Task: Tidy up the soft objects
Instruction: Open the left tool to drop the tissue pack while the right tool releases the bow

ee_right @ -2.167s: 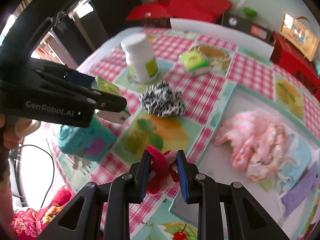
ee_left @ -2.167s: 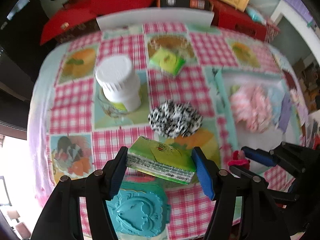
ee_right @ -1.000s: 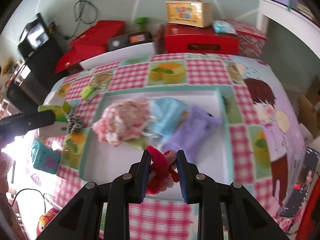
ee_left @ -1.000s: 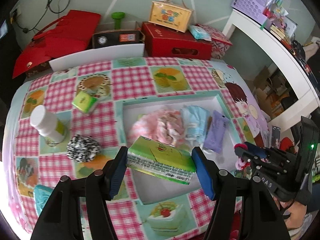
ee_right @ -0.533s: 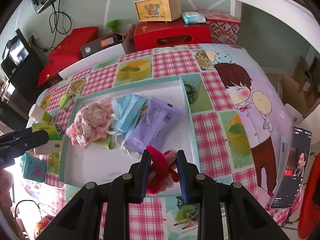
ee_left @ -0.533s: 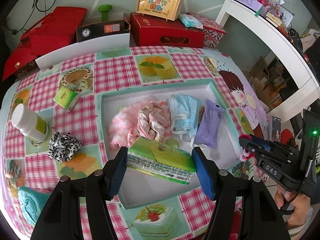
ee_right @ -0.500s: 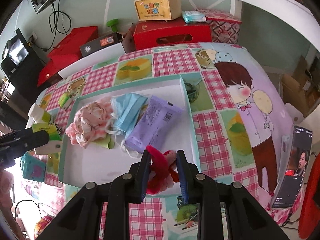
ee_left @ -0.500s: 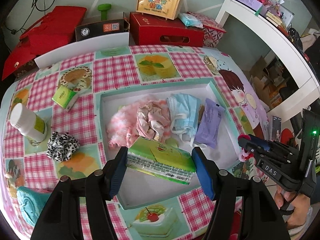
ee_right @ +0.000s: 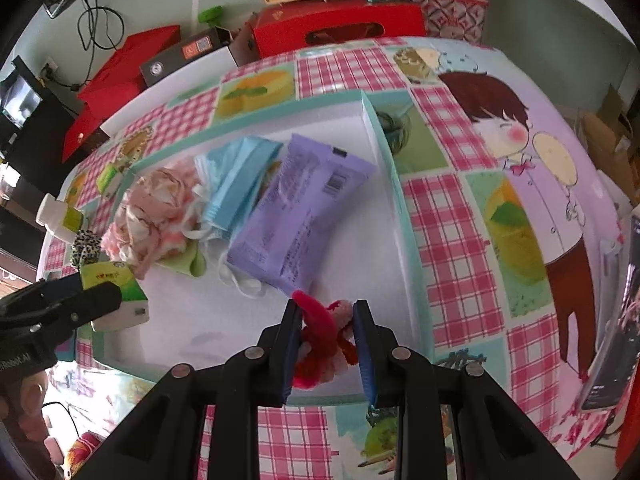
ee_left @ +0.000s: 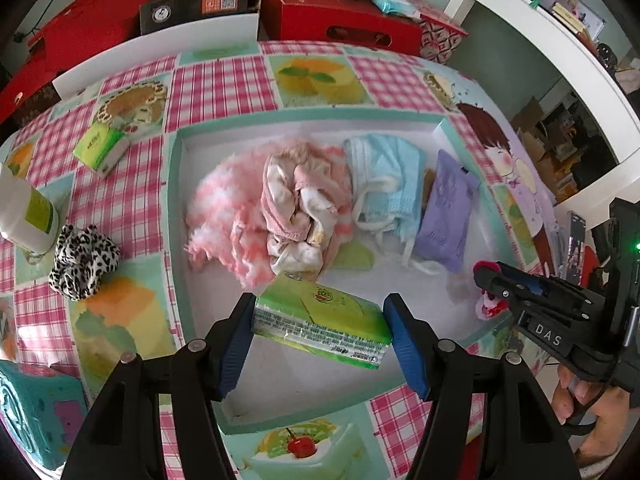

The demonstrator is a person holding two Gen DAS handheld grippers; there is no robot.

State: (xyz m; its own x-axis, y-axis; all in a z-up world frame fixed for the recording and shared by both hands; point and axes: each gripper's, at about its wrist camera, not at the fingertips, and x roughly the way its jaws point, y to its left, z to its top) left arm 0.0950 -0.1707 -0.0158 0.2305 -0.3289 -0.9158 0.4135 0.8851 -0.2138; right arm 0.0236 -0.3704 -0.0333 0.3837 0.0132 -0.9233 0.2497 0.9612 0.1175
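Note:
My left gripper (ee_left: 322, 320) is shut on a green tissue pack (ee_left: 320, 322) and holds it over the near part of a white tray (ee_left: 304, 384). The pack also shows in the right wrist view (ee_right: 114, 280). My right gripper (ee_right: 326, 326) is shut on a red and pink hair tie (ee_right: 322, 340) above the tray's near right corner (ee_right: 416, 280). In the tray lie a pink fluffy cloth (ee_left: 224, 216), a blue face mask (ee_left: 384, 168) and a purple wipes pack (ee_left: 446, 212).
Left of the tray on the checked tablecloth sit a leopard scrunchie (ee_left: 82, 256), a white bottle (ee_left: 26, 212), a second green tissue pack (ee_left: 102, 146) and a teal block (ee_left: 36, 412). Red boxes (ee_left: 340, 22) stand behind the table. A phone (ee_right: 616, 320) lies at the right edge.
Both grippers have come down closer to the tray with their loads still held. The left one moved from over the bottle and scrunchie to over the tray.

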